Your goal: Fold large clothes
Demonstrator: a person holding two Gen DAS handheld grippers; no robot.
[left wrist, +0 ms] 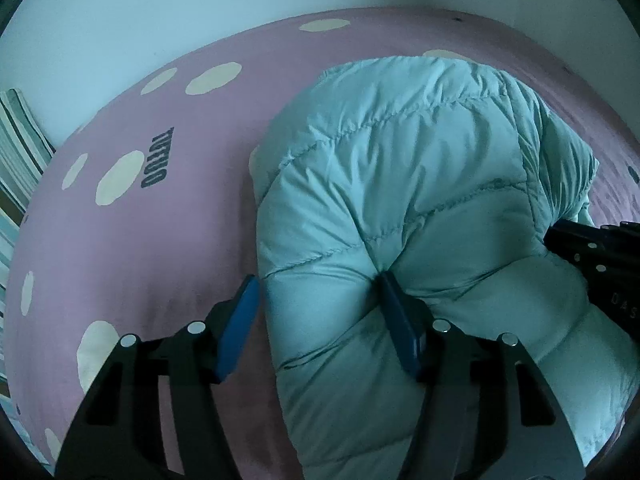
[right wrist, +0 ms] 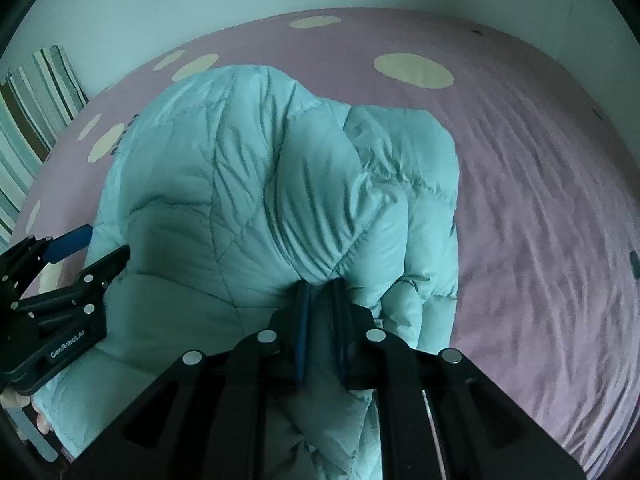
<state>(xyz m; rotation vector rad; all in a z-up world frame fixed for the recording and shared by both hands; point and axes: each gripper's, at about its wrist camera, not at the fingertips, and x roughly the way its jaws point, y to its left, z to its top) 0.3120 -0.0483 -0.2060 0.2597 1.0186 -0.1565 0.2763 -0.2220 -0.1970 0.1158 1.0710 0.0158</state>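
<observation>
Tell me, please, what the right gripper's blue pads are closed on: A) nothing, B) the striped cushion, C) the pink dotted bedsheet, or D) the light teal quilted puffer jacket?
D: the right gripper pinches a fold of the light teal quilted puffer jacket between its nearly touching pads.

Black skeletal frames on left gripper (left wrist: pixel 318 300) and right gripper (right wrist: pixel 322 312), studded with round silver bolts; flat blue pads (left wrist: pixel 240 320) inside fingers; white "GenRobot.AI" lettering along left housing.

"GenRobot.AI" on left gripper (right wrist: pixel 102 246)
</observation>
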